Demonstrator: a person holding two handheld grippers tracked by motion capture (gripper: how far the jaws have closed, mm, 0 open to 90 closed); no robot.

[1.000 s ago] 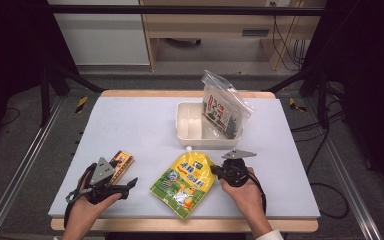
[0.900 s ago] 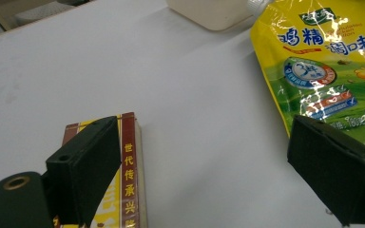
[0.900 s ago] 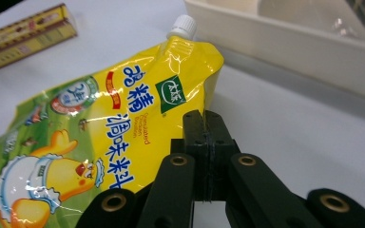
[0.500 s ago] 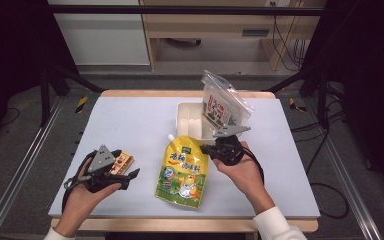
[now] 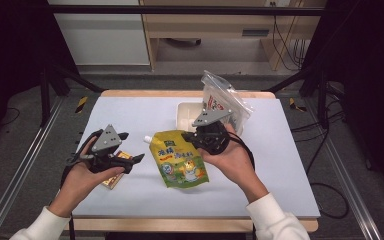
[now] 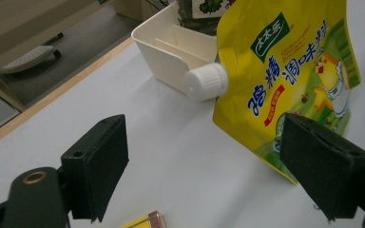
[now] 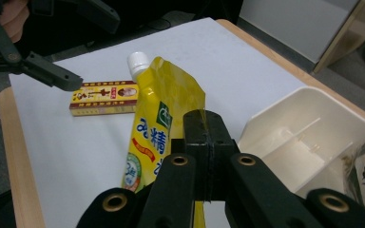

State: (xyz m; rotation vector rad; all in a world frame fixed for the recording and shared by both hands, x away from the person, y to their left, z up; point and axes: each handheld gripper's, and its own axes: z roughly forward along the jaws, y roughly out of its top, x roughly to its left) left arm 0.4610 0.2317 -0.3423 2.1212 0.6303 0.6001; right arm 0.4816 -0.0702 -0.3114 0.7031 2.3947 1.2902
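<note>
1. At the left of the high view, the left gripper (image 5: 132,150) sits in the person's left hand (image 5: 82,175), black with a grey three-cornered plate on top. Its flat, blocky jaws stand wide apart and have just been closing a little, with nothing between them.
2. Just under that gripper, a small flat yellow box (image 5: 115,176) with red print lies on the pale, matte counter (image 5: 130,115).
3. In the middle, a glossy yellow spouted pouch (image 5: 179,159) hangs lifted off the counter, tilted, its white ribbed cap (image 5: 148,139) pointing up and left. Blue lettering and a cartoon figure cover its front.
4. The right gripper (image 5: 200,141), held in the right hand (image 5: 227,157), is clamped tight on the pouch's upper right edge; in the right gripper view its jaws meet over the yellow film.
5. Behind it stands a cream plastic bin (image 5: 186,114) with inner dividers.
6. At the right, a crinkled clear plastic bag (image 5: 225,100) with printed contents leans in the bin, partly hidden by the right gripper.
</note>
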